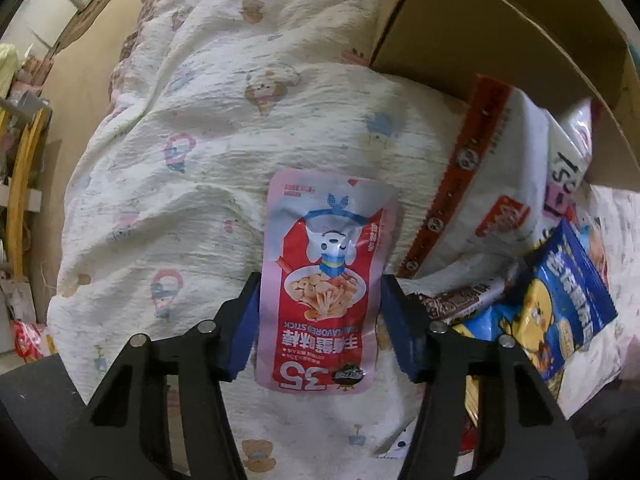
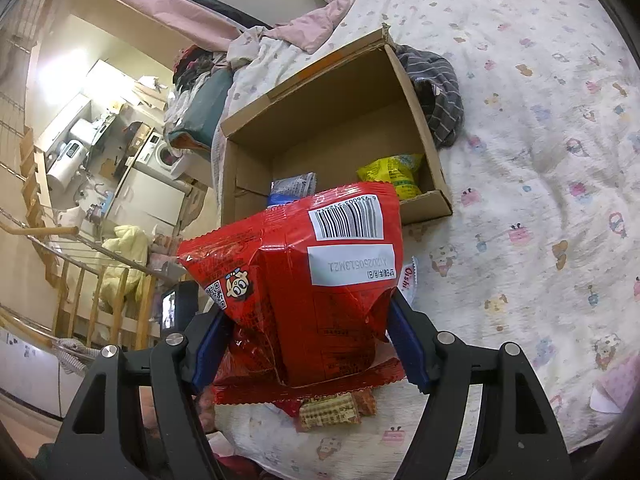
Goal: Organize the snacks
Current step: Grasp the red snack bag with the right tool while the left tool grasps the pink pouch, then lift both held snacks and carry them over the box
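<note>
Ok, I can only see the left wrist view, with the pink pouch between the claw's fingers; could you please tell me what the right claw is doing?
Observer: The right claw is shut on a red snack bag, with the barcode side facing its camera.
Operator: Thank you. Is anything in the cardboard box yet?
Observer: Yes, a yellow packet lies inside the cardboard box, against its right wall.
Operator: Is there anything else in there?
Observer: A blue and grey packet sits near the front, partly hidden behind the red snack bag.
</note>
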The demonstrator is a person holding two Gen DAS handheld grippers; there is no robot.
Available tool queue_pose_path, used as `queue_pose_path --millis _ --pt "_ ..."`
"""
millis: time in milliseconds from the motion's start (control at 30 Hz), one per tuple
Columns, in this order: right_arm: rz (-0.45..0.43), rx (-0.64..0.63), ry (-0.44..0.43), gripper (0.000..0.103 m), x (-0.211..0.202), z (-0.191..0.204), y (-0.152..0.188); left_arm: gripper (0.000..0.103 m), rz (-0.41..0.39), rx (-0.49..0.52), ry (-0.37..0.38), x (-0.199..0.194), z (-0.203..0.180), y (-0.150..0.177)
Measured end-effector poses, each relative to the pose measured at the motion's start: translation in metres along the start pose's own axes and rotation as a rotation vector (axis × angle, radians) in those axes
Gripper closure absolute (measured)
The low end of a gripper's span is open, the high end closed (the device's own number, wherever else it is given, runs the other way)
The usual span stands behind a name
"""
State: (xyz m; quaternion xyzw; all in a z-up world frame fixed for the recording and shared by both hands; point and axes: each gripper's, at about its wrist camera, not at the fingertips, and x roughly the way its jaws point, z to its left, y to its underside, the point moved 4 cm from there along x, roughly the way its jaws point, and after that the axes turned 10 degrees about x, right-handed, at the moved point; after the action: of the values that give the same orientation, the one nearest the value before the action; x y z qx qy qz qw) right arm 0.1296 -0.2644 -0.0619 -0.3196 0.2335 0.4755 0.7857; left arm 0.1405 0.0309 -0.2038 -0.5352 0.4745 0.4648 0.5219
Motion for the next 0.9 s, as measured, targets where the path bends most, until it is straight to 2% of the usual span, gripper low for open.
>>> queue_pose_path --millis 100,300,467,700,900 --pt "-0.003 -0.007 0.009 0.029 -0.001 0.0 0.0 0.055 -0.008 0.014 0.004 -0.004 -0.004 0.005" --pt "-0.009 -0.018 0.024 0.029 -0.002 0.0 0.002 0.055 -0.043 0.001 0.025 -0.025 -0.002 0.022" --pt "-0.013 -0.027 0.034 0.029 -0.003 0.0 0.004 0.055 -0.082 -0.022 0.006 -0.04 0.008 0.025" --pt "-0.039 -0.047 0.026 0.029 -0.01 -0.003 0.004 0.055 -0.222 -0.024 0.004 -0.093 0.002 0.031" --pt "-0.085 -0.045 -0.04 0.028 -0.023 0.006 -0.003 0.055 -0.306 0.025 0.039 -0.144 -0.005 0.008"
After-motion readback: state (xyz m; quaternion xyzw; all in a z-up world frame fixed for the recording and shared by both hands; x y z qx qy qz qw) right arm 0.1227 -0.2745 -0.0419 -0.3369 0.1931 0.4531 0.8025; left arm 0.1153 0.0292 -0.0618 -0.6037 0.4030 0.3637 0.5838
